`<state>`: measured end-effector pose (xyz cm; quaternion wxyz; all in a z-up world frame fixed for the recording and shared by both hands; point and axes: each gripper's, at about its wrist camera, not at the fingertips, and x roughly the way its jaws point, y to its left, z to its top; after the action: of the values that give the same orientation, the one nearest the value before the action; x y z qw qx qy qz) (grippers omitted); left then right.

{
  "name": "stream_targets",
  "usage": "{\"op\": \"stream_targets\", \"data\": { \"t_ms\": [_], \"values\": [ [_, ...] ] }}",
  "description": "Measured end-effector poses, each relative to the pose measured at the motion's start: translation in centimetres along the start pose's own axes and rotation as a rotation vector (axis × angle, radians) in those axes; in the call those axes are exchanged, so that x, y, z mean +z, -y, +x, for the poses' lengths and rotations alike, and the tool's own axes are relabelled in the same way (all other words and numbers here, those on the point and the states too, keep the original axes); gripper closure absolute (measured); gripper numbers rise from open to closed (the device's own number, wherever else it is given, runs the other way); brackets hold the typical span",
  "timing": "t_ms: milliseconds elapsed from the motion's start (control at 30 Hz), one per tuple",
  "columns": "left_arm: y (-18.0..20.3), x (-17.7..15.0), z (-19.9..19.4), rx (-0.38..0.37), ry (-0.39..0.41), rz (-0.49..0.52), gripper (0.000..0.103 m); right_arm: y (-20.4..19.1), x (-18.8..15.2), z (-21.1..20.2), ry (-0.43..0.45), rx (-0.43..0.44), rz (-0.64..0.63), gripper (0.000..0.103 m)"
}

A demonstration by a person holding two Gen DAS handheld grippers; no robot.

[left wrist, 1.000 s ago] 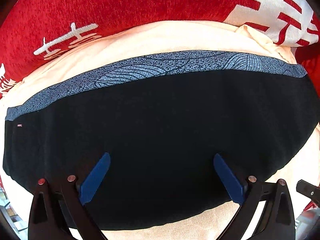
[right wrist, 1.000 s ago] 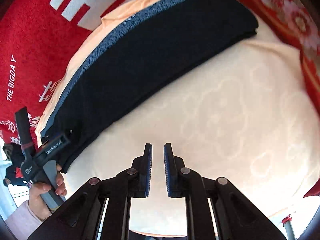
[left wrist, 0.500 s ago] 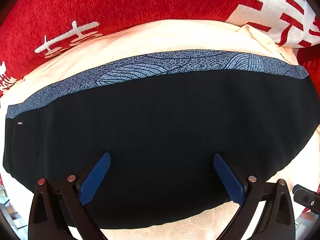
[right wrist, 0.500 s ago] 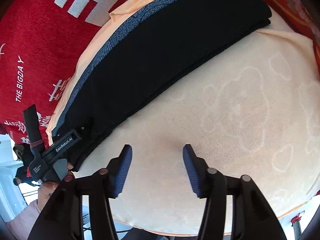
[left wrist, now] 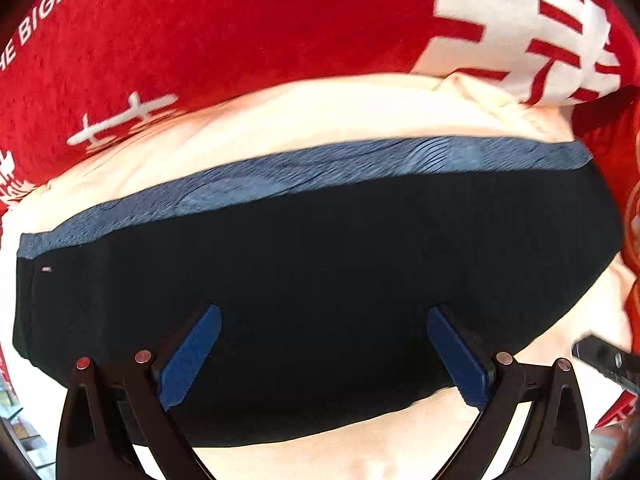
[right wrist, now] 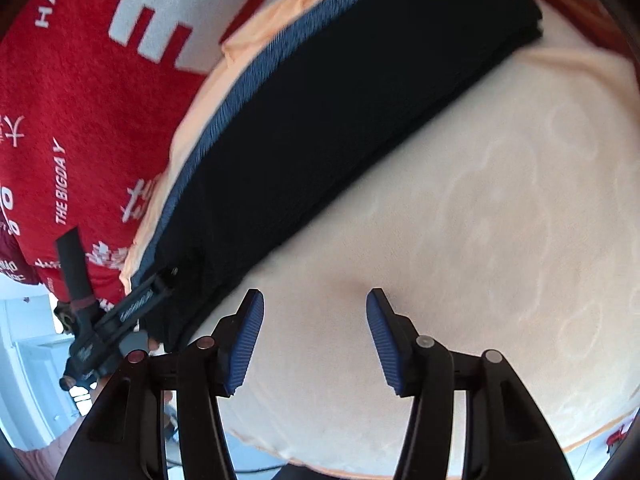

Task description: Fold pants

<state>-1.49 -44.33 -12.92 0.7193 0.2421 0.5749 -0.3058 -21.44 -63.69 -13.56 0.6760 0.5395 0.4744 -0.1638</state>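
The folded black pants (left wrist: 320,260) lie flat on a cream cloth (left wrist: 320,108), with their blue-grey patterned waistband (left wrist: 320,160) along the far edge. My left gripper (left wrist: 323,314) hovers open over the near half of the pants, nothing pinched between its blue pads (left wrist: 192,360). In the right wrist view the pants (right wrist: 320,120) run diagonally from lower left to upper right. My right gripper (right wrist: 315,296) stands open over bare cream cloth (right wrist: 500,220) beside the pants' near edge, holding nothing.
A red blanket with white lettering (left wrist: 240,32) lies under and beyond the cream cloth. The left tool's black body (right wrist: 136,304) and a hand show at the pants' left end. The cream cloth's front edge (right wrist: 580,444) drops off toward the floor.
My right gripper's jaws went from shut to open and it tipped a little towards the pants. The left gripper drew back slightly, so more red blanket shows above the pants.
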Motion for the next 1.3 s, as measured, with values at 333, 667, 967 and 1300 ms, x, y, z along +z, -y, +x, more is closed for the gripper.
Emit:
{"op": "stream_targets", "data": {
  "t_ms": [333, 667, 967, 1300],
  "values": [
    [2.4, 1.3, 0.9, -0.015, 0.017, -0.049, 0.000, 5.2, 6.1, -2.0, 0.171, -0.031, 0.249, 0.089],
    [0.7, 0.2, 4.2, 0.026, -0.024, -0.037, 0.000, 5.0, 6.3, -2.4, 0.167, -0.102, 0.188, 0.085],
    [-1.9, -0.1, 0.8, 0.075, 0.035, -0.047, 0.000, -2.0, 2.9, -1.3, 0.095, -0.085, -0.075, 0.079],
    [-18.2, -7.0, 1.4, 0.322, -0.099, -0.316, 0.000, -10.2, 0.9, 4.5, -0.012, -0.050, -0.335, 0.078]
  ]
}}
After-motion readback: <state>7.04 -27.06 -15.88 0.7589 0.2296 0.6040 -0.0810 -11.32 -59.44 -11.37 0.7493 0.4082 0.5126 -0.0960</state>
